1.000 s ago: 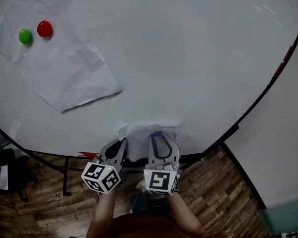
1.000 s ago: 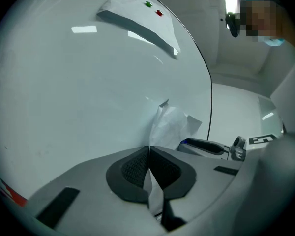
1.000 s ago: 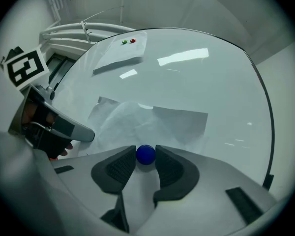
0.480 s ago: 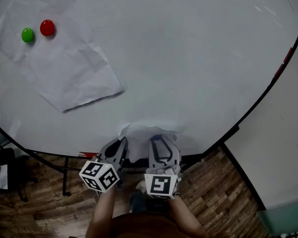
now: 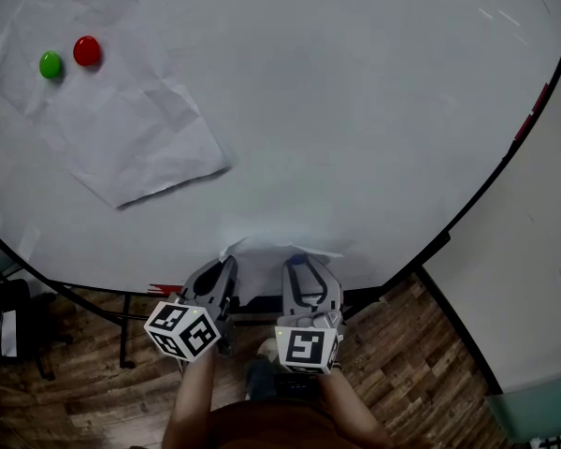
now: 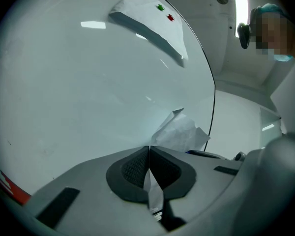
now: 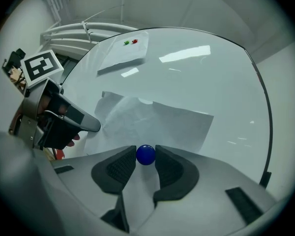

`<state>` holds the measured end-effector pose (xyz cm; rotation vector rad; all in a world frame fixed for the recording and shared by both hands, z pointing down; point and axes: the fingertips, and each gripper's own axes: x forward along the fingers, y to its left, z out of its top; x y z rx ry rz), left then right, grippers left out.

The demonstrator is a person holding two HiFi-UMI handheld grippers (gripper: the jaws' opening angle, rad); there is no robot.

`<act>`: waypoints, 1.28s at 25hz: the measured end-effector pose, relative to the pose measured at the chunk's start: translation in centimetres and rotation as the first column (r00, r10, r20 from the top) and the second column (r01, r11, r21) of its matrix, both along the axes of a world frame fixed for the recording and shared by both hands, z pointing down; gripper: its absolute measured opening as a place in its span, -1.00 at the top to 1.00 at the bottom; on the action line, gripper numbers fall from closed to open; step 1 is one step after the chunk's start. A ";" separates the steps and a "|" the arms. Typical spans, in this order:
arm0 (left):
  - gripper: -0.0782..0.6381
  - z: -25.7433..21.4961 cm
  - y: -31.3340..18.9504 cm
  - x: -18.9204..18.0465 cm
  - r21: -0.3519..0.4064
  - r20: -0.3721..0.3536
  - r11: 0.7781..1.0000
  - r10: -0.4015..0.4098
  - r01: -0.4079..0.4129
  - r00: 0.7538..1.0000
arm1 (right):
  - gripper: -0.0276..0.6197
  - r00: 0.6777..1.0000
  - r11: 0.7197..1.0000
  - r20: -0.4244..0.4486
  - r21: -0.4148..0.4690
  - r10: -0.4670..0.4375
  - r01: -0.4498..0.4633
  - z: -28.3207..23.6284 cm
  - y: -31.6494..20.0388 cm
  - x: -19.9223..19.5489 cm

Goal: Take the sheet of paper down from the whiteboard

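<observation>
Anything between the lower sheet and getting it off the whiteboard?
Only the blue magnet over the sheet, gripped by the right claw. The left claw pinches the sheet's edge. Whether the magnet is off the whiteboard, I cannot tell.

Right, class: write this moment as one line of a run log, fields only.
left gripper: shut on lower sheet | right gripper: shut on blue magnet | upper sheet: on whiteboard under green magnet, red magnet

Sheet of paper (image 5: 279, 251): white, creased, bottom centre of the frame, against the lower edge of the whiteboard (image 5: 374, 110). Top edge peels off the board. Near edge pinched in the left gripper's (image 6: 149, 151) closed jaws. Blue magnet (image 7: 146, 155) on its face, clamped by the right gripper (image 7: 145, 149).
</observation>
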<state>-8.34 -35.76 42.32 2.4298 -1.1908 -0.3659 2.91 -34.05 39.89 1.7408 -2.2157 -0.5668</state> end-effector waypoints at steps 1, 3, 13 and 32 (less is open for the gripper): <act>0.71 0.0 0.0 -0.1 0.000 0.000 1.000 -0.003 0.003 1.000 | 0.50 1.000 1.000 0.002 0.002 0.000 0.000 0.0 0.0 0.0; 0.71 -0.1 0.1 -0.4 0.001 0.002 1.000 -0.008 0.008 1.000 | 0.50 1.000 1.000 0.009 -0.003 0.005 -0.005 0.0 0.1 0.2; 0.71 -0.1 0.3 -2.4 -0.013 0.005 0.998 -0.055 0.055 0.998 | 0.50 0.999 1.000 0.023 0.005 0.023 -0.023 -0.7 -0.1 1.2; 0.71 -0.5 0.2 -4.9 -0.036 -0.053 0.992 -0.124 0.123 0.991 | 0.50 0.994 0.999 0.100 0.003 0.043 -0.043 -1.2 -0.5 3.4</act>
